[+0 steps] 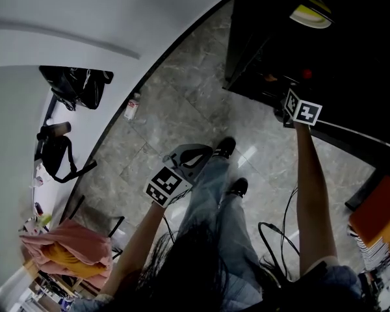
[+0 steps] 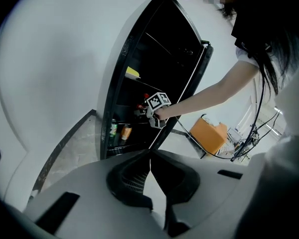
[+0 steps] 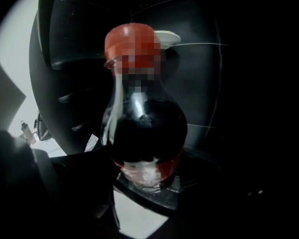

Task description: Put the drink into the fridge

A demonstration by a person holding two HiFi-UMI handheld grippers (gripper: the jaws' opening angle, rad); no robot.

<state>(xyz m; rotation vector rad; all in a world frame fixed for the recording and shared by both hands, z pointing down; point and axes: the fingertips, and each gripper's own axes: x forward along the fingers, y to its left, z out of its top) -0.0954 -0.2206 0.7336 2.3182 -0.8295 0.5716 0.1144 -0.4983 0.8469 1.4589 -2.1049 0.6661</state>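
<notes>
Dark cola fills the drink bottle [image 3: 144,133], and your right gripper [image 1: 287,106] has it clamped. Both jaws press against its lower part at the red label. The bottle stands upright between them, red cap on top. Your right arm is stretched out, so the gripper sits at the fridge [image 2: 154,59] opening at about middle height. The bottle is just inside the dark fridge, with shelves behind it. The fridge door [image 2: 197,73] is swung wide open, and your right arm reaches in alongside it.

Your left gripper [image 2: 149,156] is empty. Its jaws are closed tip to tip with nothing between them. You hold it well back from the fridge, in front of your legs, over the grey stone floor [image 1: 182,103] and pointing toward the open fridge.

On an upper shelf of the fridge lies a yellow and white item [image 2: 132,73]; what it is cannot be made out. Low in the fridge, near the front edge, a green bottle [image 2: 113,128] and an orange container [image 2: 125,132] stand side by side. An orange box [image 2: 209,136] sits on the floor beyond the fridge door. Away from the fridge, a small clear bottle [image 1: 132,106] lies on the floor against the curved white wall.
</notes>
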